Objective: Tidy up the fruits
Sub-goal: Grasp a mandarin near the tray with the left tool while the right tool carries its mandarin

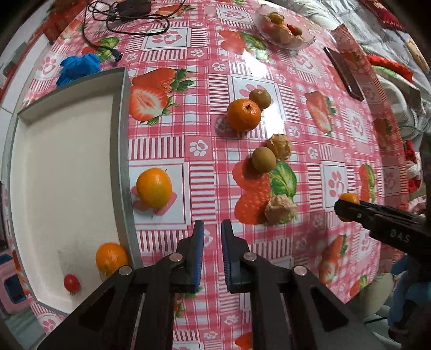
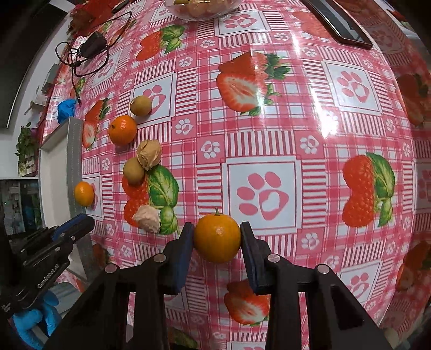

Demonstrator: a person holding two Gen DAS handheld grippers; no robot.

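Observation:
My right gripper [image 2: 217, 237] is shut on a small orange [image 2: 217, 238] just above the tablecloth; it also shows at the right of the left wrist view [image 1: 349, 200]. My left gripper [image 1: 212, 237] is open with a narrow gap and empty, beside a white tray [image 1: 126, 150]. The tray holds an orange [image 1: 111, 258] and a cherry tomato [image 1: 71, 283]. On the cloth lie an orange [image 1: 154, 188] by the tray wall, a larger orange [image 1: 243, 115], two brown longans [image 1: 260, 98] [image 1: 264, 159] and two papery husked fruits [image 1: 280, 146] [image 1: 278, 211].
A glass bowl [image 1: 307, 43] with fruit stands at the far side. A phone [image 1: 344, 72] lies at the far right. A black charger and cable [image 1: 126, 16] and a blue crumpled glove [image 1: 78, 67] lie behind the tray. The table edge curves along the right.

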